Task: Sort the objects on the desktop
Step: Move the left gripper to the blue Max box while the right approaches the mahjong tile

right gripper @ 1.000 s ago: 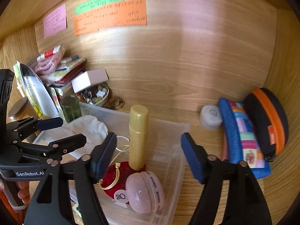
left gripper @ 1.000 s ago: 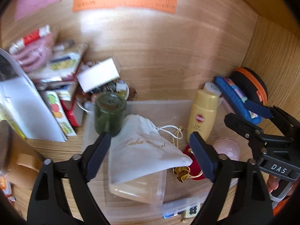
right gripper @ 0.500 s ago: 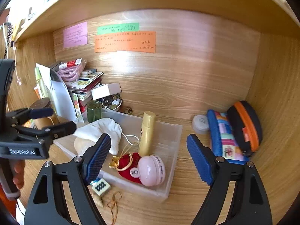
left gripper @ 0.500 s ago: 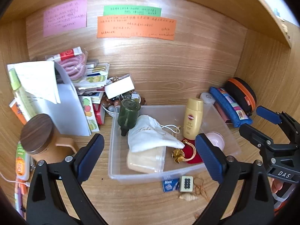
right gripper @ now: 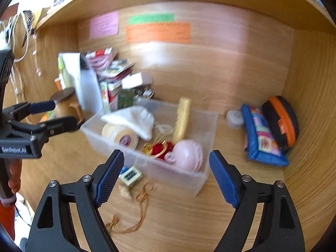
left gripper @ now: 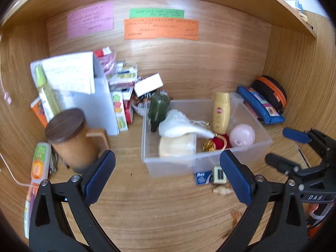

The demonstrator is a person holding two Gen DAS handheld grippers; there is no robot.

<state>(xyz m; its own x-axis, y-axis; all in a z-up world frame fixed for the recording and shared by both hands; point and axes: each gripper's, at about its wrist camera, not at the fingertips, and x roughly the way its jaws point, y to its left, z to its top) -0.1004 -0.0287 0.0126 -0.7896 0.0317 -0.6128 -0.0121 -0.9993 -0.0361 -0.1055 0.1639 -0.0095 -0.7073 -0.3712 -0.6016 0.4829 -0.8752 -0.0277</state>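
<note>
Left jaws: left gripper [left gripper: 167, 174] stood wide and empty, only bare desk between the blue pads.
Right jaws: right gripper [right gripper: 167, 175] spread apart, nothing clamped; the near wall of the clear bin [right gripper: 168, 171] showed in the gap, untouched.
Far left: lidded wooden mug [left gripper: 70, 138] sat just beside the white folder [left gripper: 98, 103], with a stack of packets behind.
Centre: bin held a green glass jar [left gripper: 158, 108], white drawstring pouch [left gripper: 178, 124], tape roll [left gripper: 177, 146], yellow sunscreen bottle [left gripper: 221, 112], red-and-gold trinket [left gripper: 218, 142] and pink round case [left gripper: 242, 134].
Unsorted: small keypad gadget [right gripper: 130, 175], shell [right gripper: 125, 192] and brown cord [right gripper: 134, 210] lay on the desk just in front of the bin.
Right: blue patterned pouch [right gripper: 261, 137] and black-orange case [right gripper: 281, 121] leaned in the corner, a small white tub [right gripper: 234, 116] near them.
Risk 1: cord is thin and loose; pads could skate over it or snag it and drag the shell along.
Risk 2: gadget sat close against the bin wall; a low approach could bump the bin and tip the bottle or the jar.
Risk 3: the two grippers sat near each other over the same patch, so reaching together could clash.
Pose: both grippers pitched down toward the desk, held back from the bin; fingers [right gripper: 12, 180] wrapped the left handle.
</note>
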